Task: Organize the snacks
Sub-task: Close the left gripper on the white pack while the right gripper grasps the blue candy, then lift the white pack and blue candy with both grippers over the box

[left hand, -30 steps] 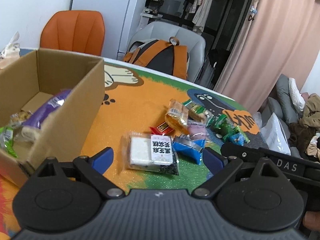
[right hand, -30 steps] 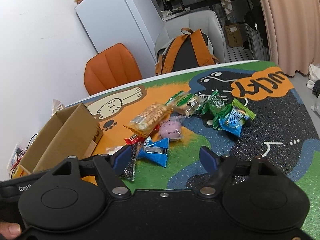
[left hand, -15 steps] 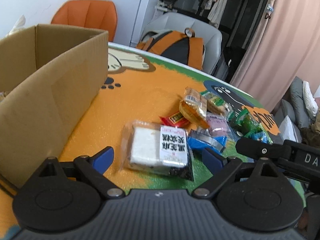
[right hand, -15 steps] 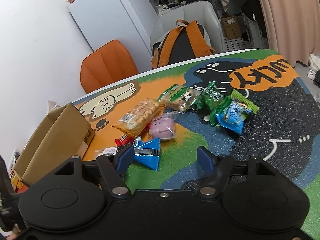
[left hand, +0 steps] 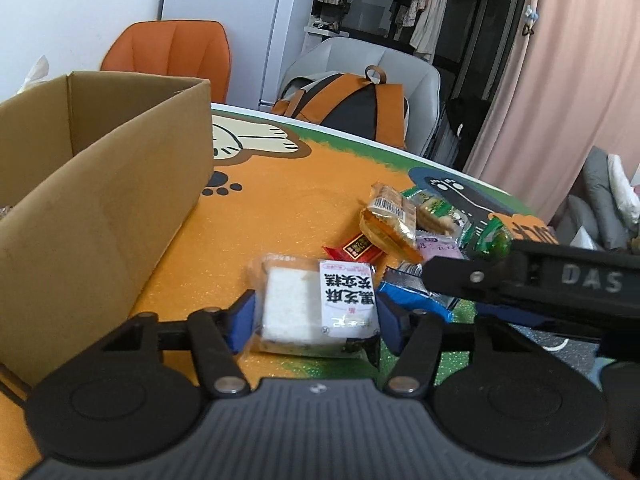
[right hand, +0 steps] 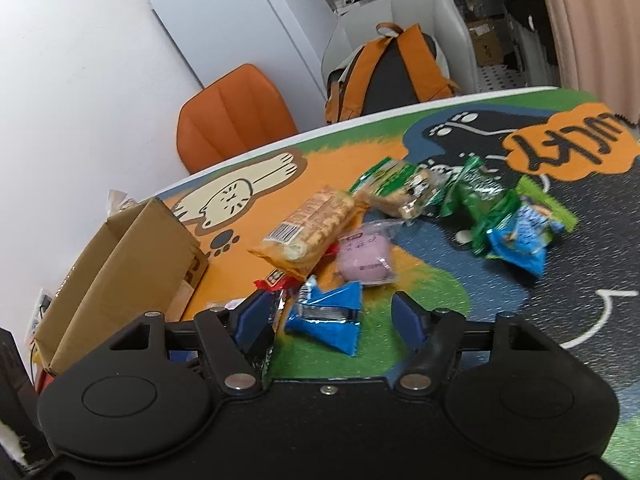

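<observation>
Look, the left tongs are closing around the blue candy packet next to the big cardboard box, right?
Not the blue one. In the left wrist view, the left tongs are around the white cake packet. The cardboard box is beside it, as you said.

We bring the left gripper point(left hand: 316, 314) down and forward onto the cake pack point(left hand: 316, 304); a second ago its fingers stood wide with the pack lying ahead of them, and now the blue pads point(left hand: 242, 318) sit against both sides of the wrapper. The box point(left hand: 100, 208) fills more of the left view than it did, and the snacks inside it drop out of sight behind its wall. We also move the right gripper point(right hand: 332, 320) lower and closer to the pile, so the blue packet point(right hand: 332, 316) now lies between its spread fingers, and its arm reaches further across the left view.
</observation>
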`<state>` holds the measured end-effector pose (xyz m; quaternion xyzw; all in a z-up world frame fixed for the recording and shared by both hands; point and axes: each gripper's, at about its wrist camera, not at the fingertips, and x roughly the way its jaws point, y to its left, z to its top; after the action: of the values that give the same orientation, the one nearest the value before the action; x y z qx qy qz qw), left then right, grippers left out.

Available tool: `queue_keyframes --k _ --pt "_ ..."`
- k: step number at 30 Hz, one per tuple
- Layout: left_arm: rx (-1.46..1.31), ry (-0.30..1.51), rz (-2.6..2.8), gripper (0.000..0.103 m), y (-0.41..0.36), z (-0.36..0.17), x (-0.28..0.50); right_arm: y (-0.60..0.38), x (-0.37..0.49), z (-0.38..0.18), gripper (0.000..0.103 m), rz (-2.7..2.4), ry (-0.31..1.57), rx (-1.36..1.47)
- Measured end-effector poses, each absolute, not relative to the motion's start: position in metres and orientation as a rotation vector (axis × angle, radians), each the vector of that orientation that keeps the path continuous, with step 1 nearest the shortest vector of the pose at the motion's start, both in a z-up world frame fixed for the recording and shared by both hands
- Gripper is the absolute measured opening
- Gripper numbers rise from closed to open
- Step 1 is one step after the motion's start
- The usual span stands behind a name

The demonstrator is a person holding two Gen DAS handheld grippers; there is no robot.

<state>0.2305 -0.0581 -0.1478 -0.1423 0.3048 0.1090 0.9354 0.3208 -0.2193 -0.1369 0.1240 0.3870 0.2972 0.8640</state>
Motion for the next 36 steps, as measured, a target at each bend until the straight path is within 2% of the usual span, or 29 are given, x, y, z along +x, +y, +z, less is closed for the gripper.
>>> queue_keyframes --k 4,7,12,36 --pt "-0.323 0.617 0.211 0.054 -0.053 -0.146 0.227 -0.21 0.323 -0.141 0.059 0.627 0.831 0.246" --pt "-0.318 0.62 0.208 0.053 -0.053 -0.146 0.225 -0.205 0.326 -0.146 0.04 0.63 0.853 0.25" --pt "-0.34 0.624 0.196 0.052 -0.052 -0.143 0.222 -0.21 0.322 -0.146 0.031 0.639 0.841 0.269" --pt "-0.35 0.504 0.136 0.05 -0.045 -0.078 0.182 -0.23 0.29 -0.09 0.029 0.631 0.702 0.29"
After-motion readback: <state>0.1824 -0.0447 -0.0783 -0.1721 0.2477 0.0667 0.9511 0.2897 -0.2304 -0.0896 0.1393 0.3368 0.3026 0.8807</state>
